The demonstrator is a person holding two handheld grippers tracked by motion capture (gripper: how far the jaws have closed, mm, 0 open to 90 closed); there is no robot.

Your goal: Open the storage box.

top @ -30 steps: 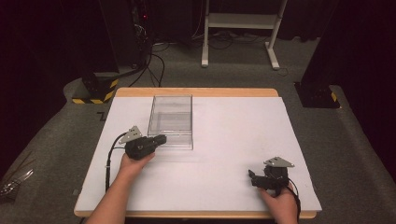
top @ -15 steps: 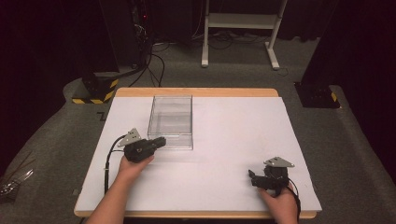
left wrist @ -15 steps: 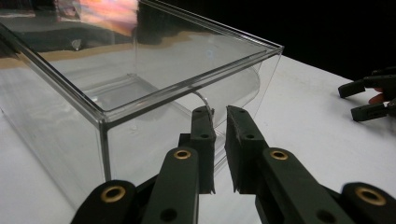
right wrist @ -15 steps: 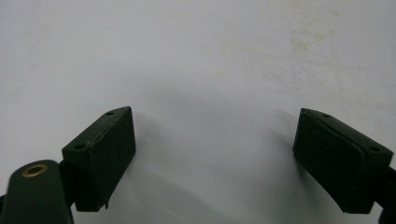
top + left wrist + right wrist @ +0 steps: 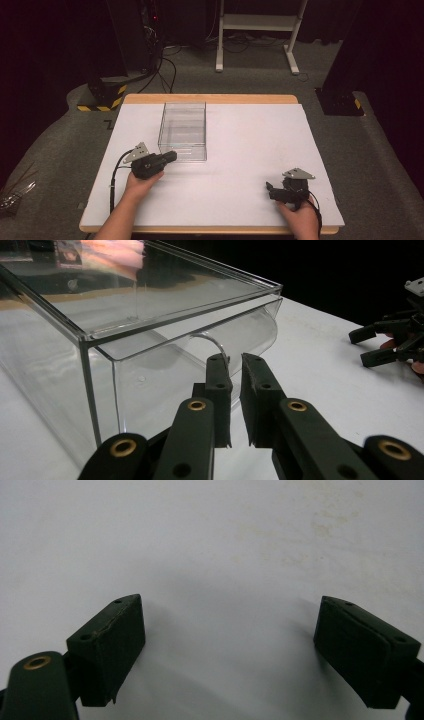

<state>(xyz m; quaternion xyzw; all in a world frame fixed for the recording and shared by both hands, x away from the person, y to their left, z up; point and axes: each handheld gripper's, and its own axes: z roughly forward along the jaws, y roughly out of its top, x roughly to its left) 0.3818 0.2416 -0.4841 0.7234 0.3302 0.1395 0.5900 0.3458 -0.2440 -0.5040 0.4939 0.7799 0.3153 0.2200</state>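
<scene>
A clear plastic box (image 5: 182, 130) stands left of the table's middle, with a clear drawer (image 5: 165, 375) in its near end. My left gripper (image 5: 172, 156) lies level at that end. In the left gripper view its jaws (image 5: 235, 360) stand almost together, and the thin curved handle (image 5: 212, 340) of the drawer runs down into the narrow slit between the pads. My right gripper (image 5: 270, 190) rests near the front right corner of the table. Its jaws (image 5: 230, 630) are wide apart over bare white surface, with nothing between them.
The white tabletop (image 5: 250, 140) has a wooden edge at the back. A white frame stand (image 5: 255, 30) and cables lie on the floor behind. The right gripper (image 5: 385, 340) also shows far off in the left gripper view.
My left gripper has drifted slightly toward the near edge while staying at the box's front. The right gripper has not moved.
</scene>
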